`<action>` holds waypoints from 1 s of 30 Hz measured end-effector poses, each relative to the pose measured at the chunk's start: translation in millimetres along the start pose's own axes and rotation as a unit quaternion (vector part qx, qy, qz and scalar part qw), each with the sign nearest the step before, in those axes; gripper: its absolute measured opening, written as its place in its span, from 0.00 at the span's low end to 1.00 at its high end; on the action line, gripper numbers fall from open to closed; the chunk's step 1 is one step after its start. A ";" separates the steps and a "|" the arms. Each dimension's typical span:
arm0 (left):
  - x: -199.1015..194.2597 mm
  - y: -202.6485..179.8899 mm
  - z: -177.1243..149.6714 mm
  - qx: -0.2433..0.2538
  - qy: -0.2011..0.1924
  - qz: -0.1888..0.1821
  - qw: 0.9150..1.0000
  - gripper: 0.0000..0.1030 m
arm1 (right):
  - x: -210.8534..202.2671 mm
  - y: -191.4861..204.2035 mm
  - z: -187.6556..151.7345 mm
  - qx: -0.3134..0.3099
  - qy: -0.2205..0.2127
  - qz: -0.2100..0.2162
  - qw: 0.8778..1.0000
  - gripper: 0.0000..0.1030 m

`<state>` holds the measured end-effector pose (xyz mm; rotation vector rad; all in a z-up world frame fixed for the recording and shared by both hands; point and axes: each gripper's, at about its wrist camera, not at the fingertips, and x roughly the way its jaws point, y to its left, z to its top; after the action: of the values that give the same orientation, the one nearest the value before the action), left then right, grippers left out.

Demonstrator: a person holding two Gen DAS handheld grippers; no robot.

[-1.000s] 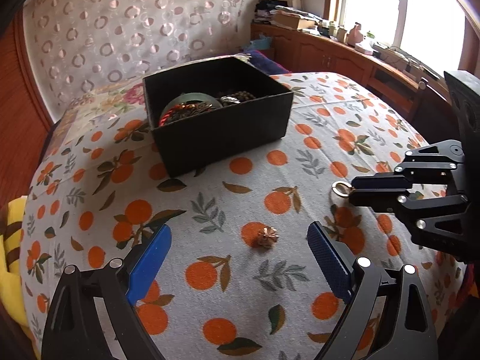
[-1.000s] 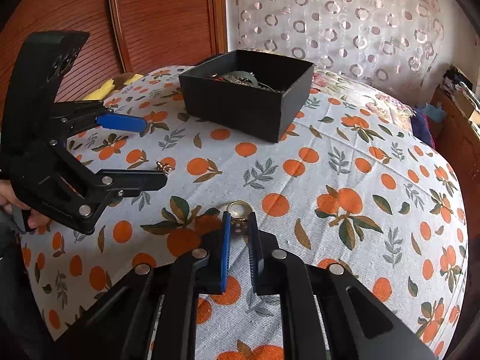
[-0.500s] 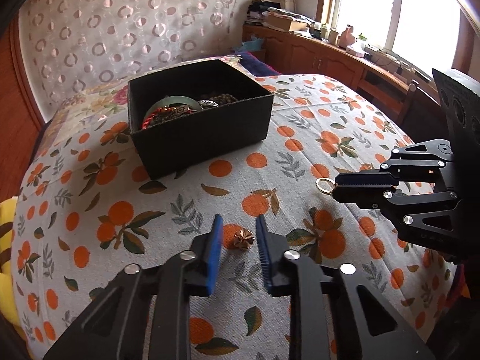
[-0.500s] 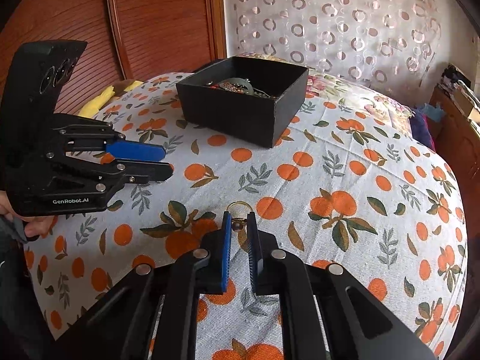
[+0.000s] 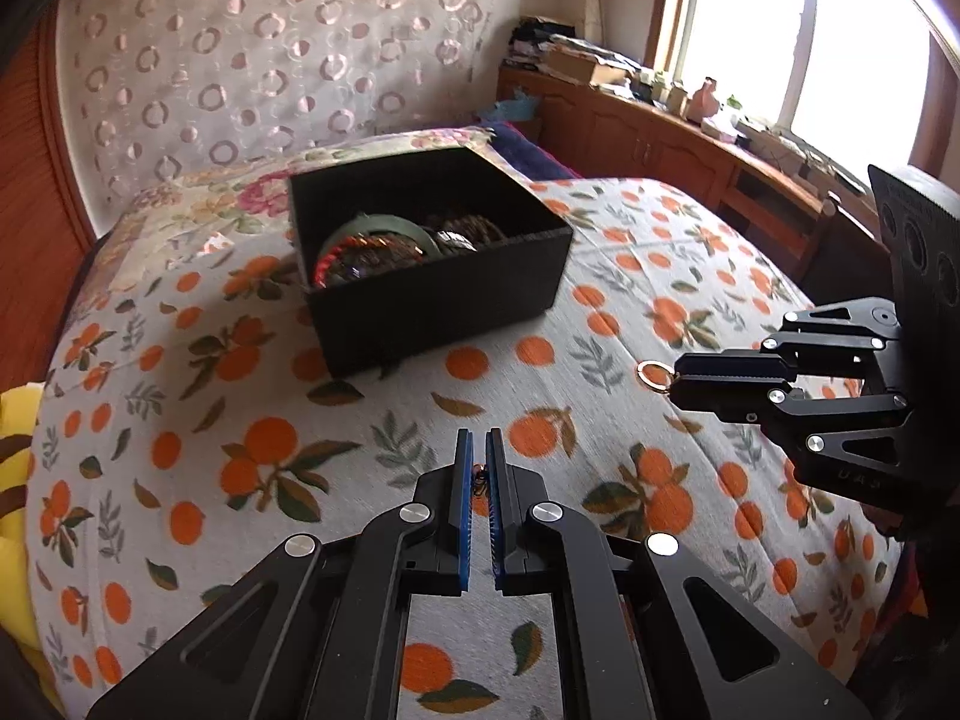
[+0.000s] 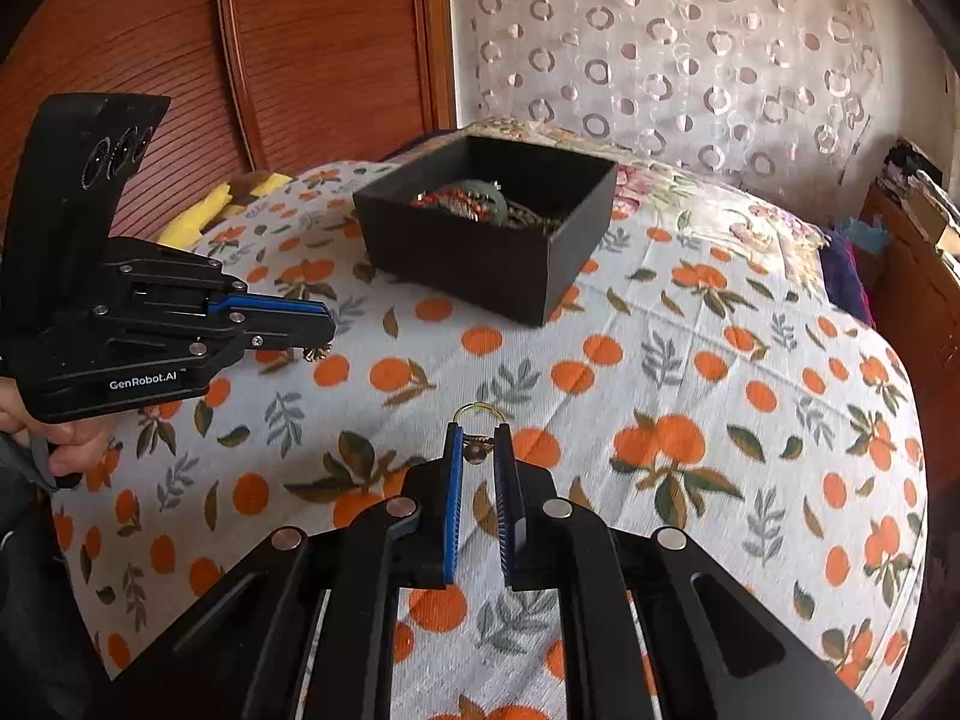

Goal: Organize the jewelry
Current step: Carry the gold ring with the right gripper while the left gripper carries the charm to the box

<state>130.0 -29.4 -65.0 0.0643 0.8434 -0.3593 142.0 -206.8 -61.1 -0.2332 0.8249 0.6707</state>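
Orange-print bedspread (image 5: 252, 396) is lying under both of your claws, each clamped on a small jewel.
Nearest you, your left claw (image 5: 479, 450) is squeezing its blue pads (image 5: 463, 480) together on a little copper-coloured charm (image 5: 479, 476), which is showing in the right wrist view as a spiky trinket under the fingertips. Your right claw (image 6: 478, 441) is pinching a gold ring (image 6: 478, 414), whose loop is sticking out past the tips, just above the cloth. Both claws are hovering near each other, well short of the box. Farther off, a black box (image 5: 444, 294) is sitting on the bed, open, holding a green bangle (image 5: 384, 225) and beaded bracelets (image 5: 366, 252). Behind it, a circle-patterned curtain (image 5: 270, 54) is hanging.
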 end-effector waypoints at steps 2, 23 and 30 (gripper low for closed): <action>-3.6 2.8 3.4 -0.003 -0.007 0.005 1.000 0.04 | -1.7 -0.6 7.9 -0.003 -0.007 -0.001 1.000 0.11; -20.7 35.9 73.5 -0.020 -0.080 0.044 0.996 0.04 | 18.6 -18.3 81.6 -0.007 -0.056 0.020 0.998 0.11; 2.3 41.0 90.7 -0.026 -0.073 0.053 0.996 0.04 | 29.0 -17.6 82.8 -0.001 -0.052 0.018 0.998 0.12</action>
<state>210.4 -9.4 -9.7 0.0340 0.7012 -0.2392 217.1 -170.6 -28.5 -0.1837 0.7306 0.7115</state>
